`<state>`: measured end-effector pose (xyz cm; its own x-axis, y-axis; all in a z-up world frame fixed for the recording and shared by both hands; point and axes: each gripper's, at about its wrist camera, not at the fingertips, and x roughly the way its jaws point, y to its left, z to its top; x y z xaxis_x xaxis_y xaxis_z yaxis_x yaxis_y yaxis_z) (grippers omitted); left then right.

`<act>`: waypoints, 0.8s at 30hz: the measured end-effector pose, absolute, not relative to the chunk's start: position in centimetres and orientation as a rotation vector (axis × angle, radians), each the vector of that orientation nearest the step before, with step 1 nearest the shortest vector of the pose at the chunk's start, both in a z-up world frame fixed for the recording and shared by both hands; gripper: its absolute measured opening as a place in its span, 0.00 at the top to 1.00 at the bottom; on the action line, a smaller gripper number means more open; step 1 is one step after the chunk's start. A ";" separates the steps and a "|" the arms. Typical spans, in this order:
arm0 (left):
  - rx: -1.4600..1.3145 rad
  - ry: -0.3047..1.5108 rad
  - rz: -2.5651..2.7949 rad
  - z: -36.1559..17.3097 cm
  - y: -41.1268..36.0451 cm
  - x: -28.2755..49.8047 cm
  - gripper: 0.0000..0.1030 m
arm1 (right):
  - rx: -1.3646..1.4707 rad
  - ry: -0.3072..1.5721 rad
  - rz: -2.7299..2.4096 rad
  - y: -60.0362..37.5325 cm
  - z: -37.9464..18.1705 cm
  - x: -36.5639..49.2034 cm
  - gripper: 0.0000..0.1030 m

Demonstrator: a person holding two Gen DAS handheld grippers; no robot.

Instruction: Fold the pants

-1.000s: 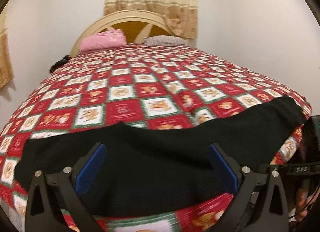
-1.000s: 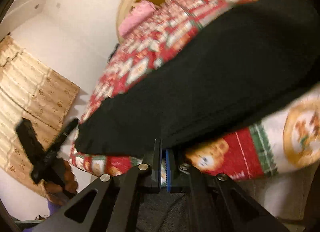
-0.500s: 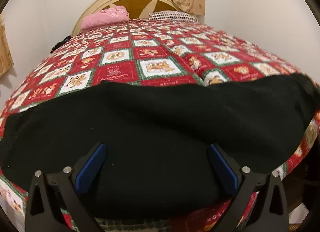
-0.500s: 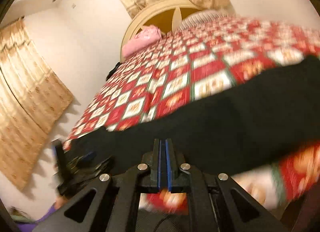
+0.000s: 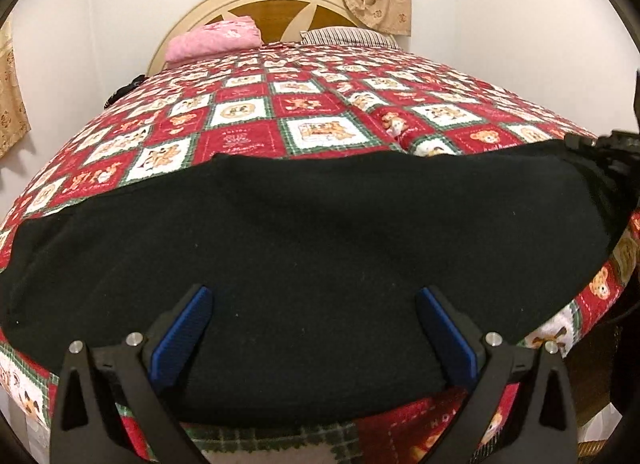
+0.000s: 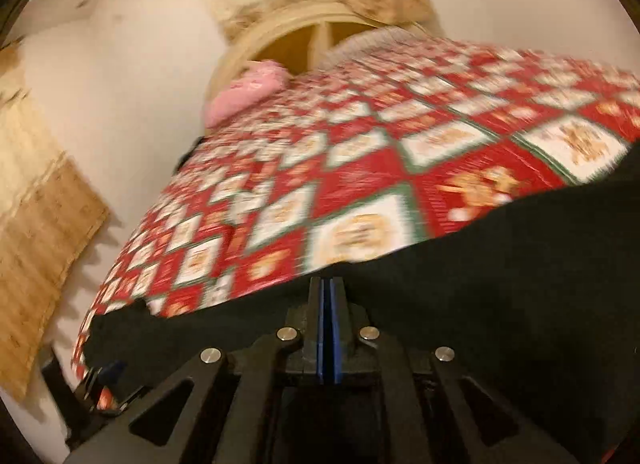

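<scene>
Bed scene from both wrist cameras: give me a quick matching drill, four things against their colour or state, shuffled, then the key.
Things:
1. black pants
2. left gripper
3. right gripper
4. pillow nearest the headboard's left side

Colour or state:
A. pink
B. jaws wide apart, pads touching nothing
C. spread across the near edge of the quilt
D. jaws closed together

Pairs: 1-C, 2-B, 3-D, 4-A

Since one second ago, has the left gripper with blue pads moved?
Yes. The left gripper has sunk toward the black pants; the arched wooden headboard sits higher in its view.
</scene>
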<state>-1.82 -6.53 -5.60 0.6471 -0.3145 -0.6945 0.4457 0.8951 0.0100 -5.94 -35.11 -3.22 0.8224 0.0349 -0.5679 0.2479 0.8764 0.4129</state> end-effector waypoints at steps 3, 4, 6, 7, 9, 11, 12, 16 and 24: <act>0.189 0.758 -0.427 -5.6 -6.5 -2.2 0.00 | 0.467 0.580 -0.010 -30.6 -2.2 -5.0 0.97; 0.187 0.760 -0.423 -5.6 -6.4 -2.3 0.00 | 0.465 0.591 0.031 -29.5 -2.4 -4.1 0.97; 0.181 0.760 -0.418 -5.7 -6.3 -2.4 0.00 | 0.450 0.635 0.141 -26.1 -3.1 -1.2 0.97; 0.179 0.757 -0.416 -5.7 -6.3 -2.5 0.00 | 0.415 0.670 0.186 -23.9 -3.7 0.3 0.97; 0.182 0.753 -0.415 -5.8 -6.3 -2.6 0.00 | 0.328 0.793 0.218 -20.1 -5.8 3.9 0.97; 0.176 0.748 -0.426 -5.8 -6.1 -2.6 0.00 | 0.325 0.867 0.194 -18.3 -8.1 6.5 0.97; 0.178 0.743 -0.432 -5.8 -6.0 -2.6 0.00 | 0.348 0.818 0.191 -18.3 -7.8 6.5 0.97; 0.184 0.733 -0.439 -5.8 -6.0 -2.7 0.00 | 0.418 0.815 0.217 -20.4 -5.6 5.5 0.97; 0.179 0.745 -0.430 -5.7 -6.1 -2.6 0.00 | 0.475 0.550 -0.091 -34.0 1.0 -9.7 0.97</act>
<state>-2.62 -6.09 -5.72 0.6531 -0.3139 -0.6891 0.4388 0.8986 0.0065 -9.74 -33.98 0.98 0.8513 0.0417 -0.5229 0.2082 0.8881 0.4099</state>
